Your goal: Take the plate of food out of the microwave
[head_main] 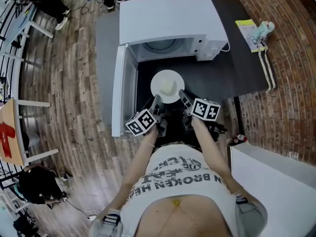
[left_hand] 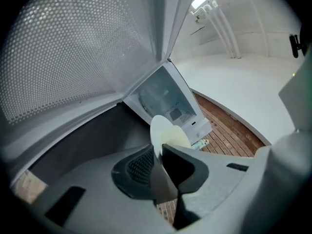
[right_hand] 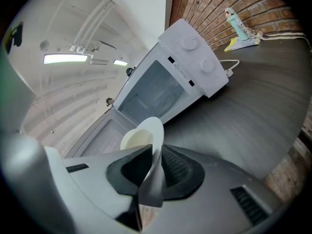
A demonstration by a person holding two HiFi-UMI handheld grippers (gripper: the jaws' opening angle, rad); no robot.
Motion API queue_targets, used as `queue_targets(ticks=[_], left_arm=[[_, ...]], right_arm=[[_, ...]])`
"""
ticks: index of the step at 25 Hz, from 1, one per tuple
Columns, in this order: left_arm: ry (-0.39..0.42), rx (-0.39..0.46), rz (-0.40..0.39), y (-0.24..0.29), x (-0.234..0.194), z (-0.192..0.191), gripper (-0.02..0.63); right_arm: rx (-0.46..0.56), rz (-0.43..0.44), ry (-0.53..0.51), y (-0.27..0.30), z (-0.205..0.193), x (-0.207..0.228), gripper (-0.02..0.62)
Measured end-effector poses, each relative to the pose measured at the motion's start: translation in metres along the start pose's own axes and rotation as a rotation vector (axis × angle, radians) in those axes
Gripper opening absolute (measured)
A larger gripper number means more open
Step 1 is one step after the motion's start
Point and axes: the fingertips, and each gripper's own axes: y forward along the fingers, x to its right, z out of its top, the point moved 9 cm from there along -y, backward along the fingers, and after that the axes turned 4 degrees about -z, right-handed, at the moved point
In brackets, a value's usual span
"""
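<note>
Both grippers are clenched on the near rim of the white plate [head_main: 167,78]. The left gripper [head_main: 156,102] pinches it from the lower left. The right gripper [head_main: 182,97] pinches it from the lower right. In each gripper view the thin rim stands edge-on between the dark pads, which press on it from both sides.

The plate sits at the centre of the head view, outside the microwave [head_main: 168,19], just in front of its opening and over the dark table [head_main: 232,73]. A pale lump of food [head_main: 168,86] lies in the middle of the plate. The microwave cavity [head_main: 163,46] at upper centre shows only its glass turntable.

The microwave door [head_main: 120,93] hangs wide open at centre left, close beside the left gripper. At the upper right of the table, well apart from the plate, lie a yellow-green booklet [head_main: 245,31] and a small pale-blue item [head_main: 261,29]. A white cord [head_main: 269,68] runs down the table's right edge.
</note>
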Motion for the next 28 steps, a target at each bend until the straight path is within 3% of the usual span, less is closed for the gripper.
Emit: queue_targets(ticks=[8, 23, 28], left_arm=[[0.017, -0.023, 0.006, -0.003, 0.000, -0.006, 0.058], [-0.023, 0.068, 0.119, 0.008, 0.029, -0.039, 0.058], [-0.026, 0.094, 0.122, 0.015, 0.046, -0.050, 0.058]], right_arm=[[0.004, 0.000, 0.034, -0.006, -0.009, 0.007, 0.057], [-0.113, 0.073, -0.005, -0.015, 0.019, 0.037, 0.055], [-0.132, 0.091, -0.010, -0.022, 0.030, 0.048, 0.057]])
